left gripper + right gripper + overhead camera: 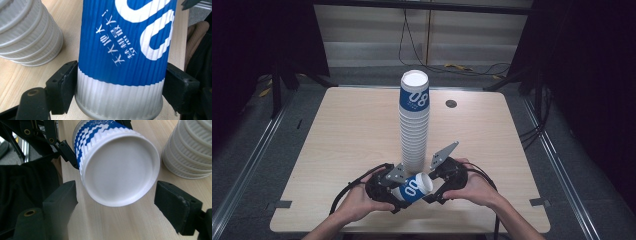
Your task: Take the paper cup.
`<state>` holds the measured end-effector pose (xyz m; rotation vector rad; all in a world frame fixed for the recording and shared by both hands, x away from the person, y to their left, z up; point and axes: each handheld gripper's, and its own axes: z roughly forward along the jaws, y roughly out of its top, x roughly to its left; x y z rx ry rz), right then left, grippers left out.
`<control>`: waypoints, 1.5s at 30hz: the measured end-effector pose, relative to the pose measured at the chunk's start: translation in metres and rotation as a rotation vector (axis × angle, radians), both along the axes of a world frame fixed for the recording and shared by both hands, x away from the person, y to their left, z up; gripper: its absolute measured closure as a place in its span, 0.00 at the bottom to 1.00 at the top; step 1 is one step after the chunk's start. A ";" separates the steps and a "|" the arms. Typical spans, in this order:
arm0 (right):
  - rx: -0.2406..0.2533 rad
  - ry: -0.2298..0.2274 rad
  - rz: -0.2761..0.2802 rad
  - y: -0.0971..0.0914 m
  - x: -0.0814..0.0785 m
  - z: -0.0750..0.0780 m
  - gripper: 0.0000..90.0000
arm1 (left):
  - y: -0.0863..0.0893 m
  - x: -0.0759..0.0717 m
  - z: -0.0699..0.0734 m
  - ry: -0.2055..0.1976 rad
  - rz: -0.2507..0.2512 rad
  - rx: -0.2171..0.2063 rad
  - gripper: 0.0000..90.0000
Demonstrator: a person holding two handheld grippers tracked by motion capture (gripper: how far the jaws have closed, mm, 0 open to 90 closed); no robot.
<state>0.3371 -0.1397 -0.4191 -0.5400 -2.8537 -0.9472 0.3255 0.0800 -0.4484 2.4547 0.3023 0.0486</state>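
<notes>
A blue-and-white paper cup (413, 188) is held on its side between the two claws, low over the near edge of the table (342, 130). The left claw (117, 82) is clenched on the cup near its base, one jaw pressed against each side of the ribbed wall. The right claw (115, 202) is released, its jaws standing wide apart on either side of the cup's white rim end without touching it. Just beyond both claws a tall stack of cups (414, 120) stands upright on the table.

The step in hand appears to be a handover or a two-handed steadying of the cup. For this to go well, the right claw should be centred on the rim end and closed gently, since thin paper is easily crushed. The left grasp is best kept until the right one is firm, and the stack should not be knocked.
</notes>
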 end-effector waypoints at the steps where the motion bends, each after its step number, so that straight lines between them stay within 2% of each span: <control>1: -0.008 0.004 0.001 0.001 0.000 0.001 0.21 | -0.001 0.000 0.000 -0.003 -0.012 0.009 0.23; 4: -0.019 0.007 0.009 0.002 0.001 0.001 0.21 | -0.006 -0.001 -0.002 0.010 -0.012 0.026 0.23; 5: -0.025 0.000 0.015 0.003 0.002 0.001 0.21 | -0.007 0.000 -0.001 0.016 -0.031 0.038 0.23; 6: -0.026 0.014 0.017 0.004 0.002 0.001 0.21 | -0.008 0.000 -0.001 0.013 -0.034 0.042 0.23; 7: -0.024 0.006 0.023 0.005 0.003 0.000 0.21 | -0.009 0.000 -0.001 0.006 -0.035 0.049 0.23; 9: -0.029 0.015 0.032 0.006 0.003 -0.002 0.21 | -0.011 0.000 0.000 0.013 -0.044 0.044 0.23; 11: -0.033 0.028 0.044 0.008 0.003 -0.004 0.21 | -0.014 -0.001 0.001 0.004 -0.065 0.057 0.23; 13: -0.035 0.039 0.049 0.009 0.003 -0.003 0.22 | -0.016 -0.002 0.001 -0.001 -0.079 0.041 0.24; 15: -0.026 0.044 0.059 0.010 0.003 -0.003 0.25 | -0.018 -0.003 0.002 -0.005 -0.093 0.063 0.23; 18: -0.044 0.060 0.069 0.013 0.002 -0.005 0.25 | -0.020 -0.004 0.001 -0.002 -0.098 0.067 0.23; 20: -0.043 0.071 0.080 0.014 0.002 -0.007 0.28 | -0.021 -0.005 0.001 -0.001 -0.107 0.070 0.23; 22: -0.042 0.076 0.091 0.016 0.001 -0.007 0.29 | -0.021 -0.005 0.000 -0.003 -0.109 0.068 0.23; 23: -0.043 0.064 0.109 0.017 0.001 -0.008 0.30 | -0.021 -0.005 0.000 -0.008 -0.116 0.076 0.23; 32: -0.033 0.032 0.109 0.015 0.000 -0.006 0.32 | -0.016 -0.004 -0.002 -0.013 -0.082 0.030 0.20; 36: -0.036 0.027 0.107 0.014 0.001 -0.006 0.32 | -0.012 -0.002 -0.002 0.017 -0.061 -0.006 0.19; 37: -0.036 0.026 0.106 0.014 0.002 -0.007 0.32 | -0.011 -0.001 -0.001 0.025 -0.051 -0.026 0.19; 40: -0.050 0.023 0.094 0.012 0.002 -0.009 0.32 | -0.005 0.002 0.002 0.025 -0.032 -0.046 0.19; 45: -0.039 -0.010 0.065 0.009 0.003 -0.005 0.32 | 0.002 0.006 0.003 0.055 0.014 -0.099 0.20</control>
